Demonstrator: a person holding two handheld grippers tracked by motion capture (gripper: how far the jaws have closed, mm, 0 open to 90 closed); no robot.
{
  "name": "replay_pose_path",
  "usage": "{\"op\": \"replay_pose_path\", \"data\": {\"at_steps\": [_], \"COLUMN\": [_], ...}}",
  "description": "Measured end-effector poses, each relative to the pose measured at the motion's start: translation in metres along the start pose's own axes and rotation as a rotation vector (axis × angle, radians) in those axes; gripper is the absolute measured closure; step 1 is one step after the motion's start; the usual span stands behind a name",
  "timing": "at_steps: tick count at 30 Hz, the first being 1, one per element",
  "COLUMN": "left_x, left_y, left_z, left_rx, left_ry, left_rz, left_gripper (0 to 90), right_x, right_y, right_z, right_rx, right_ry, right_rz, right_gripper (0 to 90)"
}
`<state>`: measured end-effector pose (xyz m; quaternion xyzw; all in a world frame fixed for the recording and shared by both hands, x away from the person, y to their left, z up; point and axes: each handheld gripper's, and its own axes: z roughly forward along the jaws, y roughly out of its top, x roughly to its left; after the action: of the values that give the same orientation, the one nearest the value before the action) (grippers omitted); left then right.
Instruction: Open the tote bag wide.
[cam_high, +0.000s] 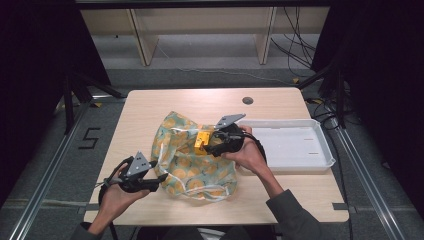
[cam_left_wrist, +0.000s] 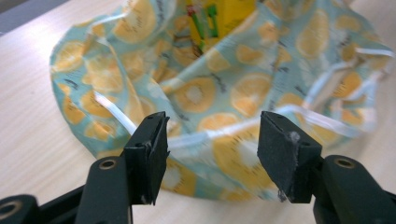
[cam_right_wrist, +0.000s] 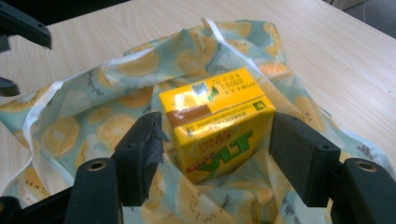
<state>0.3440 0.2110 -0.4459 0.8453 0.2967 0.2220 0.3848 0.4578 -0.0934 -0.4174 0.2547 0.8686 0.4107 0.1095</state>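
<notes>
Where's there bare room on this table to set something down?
The white tray at the right has nothing in it. Bare tabletop runs along the far edge beyond the fruit-print bag, and a strip lies left of it. The middle is crowded: bag, yellow carton and both grippers.

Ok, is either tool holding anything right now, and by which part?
Nothing is held. The right tool has its jaws open on either side of the yellow carton with gaps; the left tool is open by the bag's hem.
</notes>
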Motion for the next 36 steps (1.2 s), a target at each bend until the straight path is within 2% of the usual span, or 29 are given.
{"op": "replay_pose_path", "data": {"at_steps": [1, 2, 5, 6, 7, 8, 9, 11, 12, 13, 14, 15, 17, 18, 21, 22, 23, 24, 25, 27, 28, 31, 32, 33, 34, 36], "left_x": [-0.003, -0.003, -0.006, -0.006, -0.007, -0.007, -0.009, -0.011, -0.01, -0.011, -0.013, -0.012, -0.013, -0.011, -0.01, -0.012, -0.011, -0.012, -0.011, -0.011, -0.009, -0.011, -0.011, -0.011, -0.01, -0.01], "left_y": [-0.002, -0.004, -0.009, -0.01, -0.011, -0.012, -0.013, -0.014, -0.013, -0.013, -0.014, -0.014, -0.014, -0.014, -0.015, -0.015, -0.015, -0.015, -0.016, -0.016, -0.015, -0.016, -0.016, -0.015, -0.015, -0.015], "left_z": [-0.001, -0.002, -0.004, -0.005, -0.003, -0.004, -0.003, -0.002, -0.003, -0.003, -0.003, -0.003, -0.003, -0.003, -0.003, -0.002, -0.002, -0.002, -0.002, -0.001, -0.002, -0.001, -0.001, -0.001, -0.001, -0.001], "left_rx": [-0.003, -0.004, -0.004, 0.009, -0.002, 0.026, 0.015, 0.01, 0.017, 0.014, 0.009, 0.018, 0.011, 0.013, 0.01, 0.012, 0.013, 0.01, 0.012, 0.006, 0.024, 0.015, 0.01, 0.017, 0.021, 0.022], "left_ry": [-0.005, 0.0, -0.012, -0.01, -0.011, -0.011, -0.016, -0.029, -0.026, -0.026, -0.026, -0.03, -0.029, -0.028, -0.031, -0.028, -0.028, -0.029, -0.034, -0.021, -0.027, -0.029, -0.028, -0.023, -0.027, -0.029], "left_rz": [-0.027, -0.015, -0.023, -0.012, -0.005, 0.001, -0.015, -0.029, -0.002, -0.006, -0.026, -0.015, -0.033, -0.005, -0.002, -0.031, -0.031, -0.032, -0.02, -0.03, -0.006, -0.036, -0.025, -0.035, -0.024, -0.027], "left_gripper": [42.4, 42.5, 43.0, 43.1, 43.1, 43.1, 43.1, 43.1, 43.0, 43.0, 43.0, 43.0, 42.9, 42.9, 42.9, 42.9, 42.9, 42.9, 42.8, 42.8, 42.8, 42.7, 42.7, 42.6, 42.4, 42.2], "right_x": [0.001, 0.001, 0.002, 0.002, 0.001, 0.002, 0.001, 0.0, 0.0, -0.001, -0.002, -0.003, -0.005, -0.007, -0.01, -0.012, -0.013, -0.013, -0.014, -0.014, -0.014, -0.013, -0.014, -0.014, -0.013, -0.013], "right_y": [0.0, -0.001, -0.002, -0.002, -0.002, -0.003, -0.003, -0.002, -0.003, -0.002, -0.002, -0.002, -0.001, -0.001, 0.0, 0.0, 0.0, 0.0, 0.0, 0.0, 0.0, 0.0, 0.001, 0.001, 0.002, 0.002], "right_z": [-0.001, -0.002, -0.001, 0.001, 0.001, 0.004, 0.005, 0.009, 0.012, 0.013, 0.014, 0.015, 0.018, 0.019, 0.022, 0.025, 0.027, 0.027, 0.028, 0.032, 0.033, 0.036, 0.037, 0.038, 0.039, 0.04], "right_rx": [0.002, 0.008, -0.007, -0.004, 0.01, 0.0, 0.002, 0.003, -0.007, -0.009, -0.008, -0.012, -0.017, -0.013, -0.014, -0.038, -0.044, -0.03, -0.027, -0.039, -0.033, -0.041, -0.042, -0.045, -0.038, -0.025], "right_ry": [-0.005, -0.007, -0.011, -0.012, -0.01, -0.015, -0.005, -0.002, 0.0, 0.003, 0.009, 0.008, 0.015, 0.015, 0.024, 0.032, 0.045, 0.066, 0.069, 0.068, 0.073, 0.077, 0.081, 0.079, 0.079, 0.089], "right_rz": [-0.005, -0.007, -0.003, -0.005, -0.009, -0.009, -0.03, -0.019, -0.019, -0.027, -0.026, -0.034, -0.036, -0.034, -0.046, -0.066, -0.068, -0.057, -0.075, -0.077, -0.075, -0.084, -0.092, -0.096, -0.1, -0.109], "right_gripper": [35.2, 35.1, 33.7, 31.9, 30.0, 28.4, 26.7, 21.1, 20.1, 19.4, 18.2, 16.7, 16.5, 16.6, 16.5, 16.6, 16.6, 16.6, 16.6, 16.5, 16.6, 16.4, 16.4, 16.4, 16.4, 16.3]}}
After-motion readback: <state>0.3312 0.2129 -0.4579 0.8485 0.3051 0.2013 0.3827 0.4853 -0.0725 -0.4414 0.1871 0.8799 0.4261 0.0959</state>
